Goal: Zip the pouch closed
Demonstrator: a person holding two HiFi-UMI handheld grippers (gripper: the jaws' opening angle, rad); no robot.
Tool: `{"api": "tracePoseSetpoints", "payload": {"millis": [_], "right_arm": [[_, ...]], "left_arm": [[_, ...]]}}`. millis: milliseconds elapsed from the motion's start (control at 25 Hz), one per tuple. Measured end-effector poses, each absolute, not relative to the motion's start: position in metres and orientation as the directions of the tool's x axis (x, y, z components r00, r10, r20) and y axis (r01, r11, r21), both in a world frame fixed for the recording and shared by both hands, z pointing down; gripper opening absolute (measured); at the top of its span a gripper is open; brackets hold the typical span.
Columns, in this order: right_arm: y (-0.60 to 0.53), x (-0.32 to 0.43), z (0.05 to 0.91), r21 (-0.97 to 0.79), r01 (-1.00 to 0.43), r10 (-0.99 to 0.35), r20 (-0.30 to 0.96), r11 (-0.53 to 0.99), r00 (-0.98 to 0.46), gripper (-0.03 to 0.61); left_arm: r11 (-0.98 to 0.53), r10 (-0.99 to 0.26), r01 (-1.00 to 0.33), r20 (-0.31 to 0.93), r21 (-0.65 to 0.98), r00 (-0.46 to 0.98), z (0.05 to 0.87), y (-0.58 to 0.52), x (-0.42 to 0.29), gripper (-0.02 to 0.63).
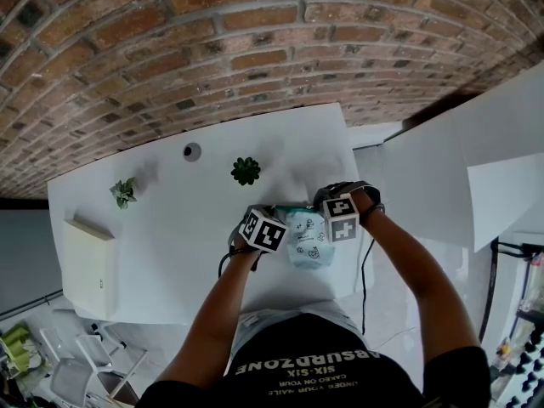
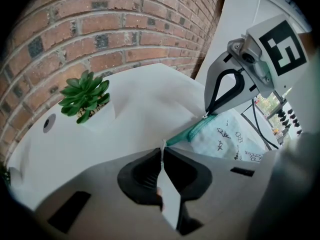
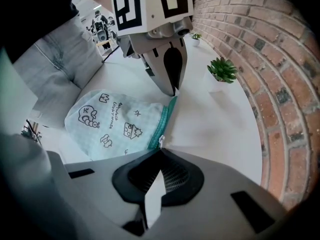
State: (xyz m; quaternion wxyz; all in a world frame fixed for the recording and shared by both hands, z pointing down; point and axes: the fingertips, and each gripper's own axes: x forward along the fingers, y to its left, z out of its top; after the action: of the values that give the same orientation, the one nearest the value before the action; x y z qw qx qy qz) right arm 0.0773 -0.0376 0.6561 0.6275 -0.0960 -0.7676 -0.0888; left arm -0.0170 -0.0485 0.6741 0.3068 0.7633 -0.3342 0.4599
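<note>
A pale mint pouch (image 1: 304, 238) printed with small cartoons lies on the white table (image 1: 170, 245), its teal zip (image 3: 162, 119) along the far edge. My left gripper (image 2: 161, 153) is shut on the left end of that zip edge; a thin pale strip sticks up between its pads. My right gripper (image 3: 160, 148) is shut at the other end, where a small silver zipper pull (image 3: 161, 141) shows at its tips. In the head view the pouch sits between the two marker cubes. Each gripper view shows the other gripper pinching the far end of the zip.
A small succulent (image 1: 246, 171) stands just behind the pouch, and another plant (image 1: 124, 191) further left. A dark round hole (image 1: 192, 151) is near the back edge. A cream box (image 1: 87, 262) lies at the left end. A brick wall (image 1: 212, 49) backs the table.
</note>
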Motion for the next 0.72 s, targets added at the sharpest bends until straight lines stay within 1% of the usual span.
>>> {"api": "tracePoseSetpoints", "payload": {"millis": [400,720], "right_arm": [[-0.0344,0.0836,0.6552,0.027,0.268,0.027,0.981,0.963,-0.194,-0.002],[-0.0314,0.0858,0.6550,0.048,0.327,0.010,0.985,0.944,-0.175,-0.002]], "left_arm": [[-0.589,-0.229,-0.793,0.908,0.159,0.352,0.6741,-0.0482,-0.0165,0.023],[-0.590,-0.229,-0.792,0.909,0.156,0.349,0.6740,-0.0486,-0.0158,0.023]]}}
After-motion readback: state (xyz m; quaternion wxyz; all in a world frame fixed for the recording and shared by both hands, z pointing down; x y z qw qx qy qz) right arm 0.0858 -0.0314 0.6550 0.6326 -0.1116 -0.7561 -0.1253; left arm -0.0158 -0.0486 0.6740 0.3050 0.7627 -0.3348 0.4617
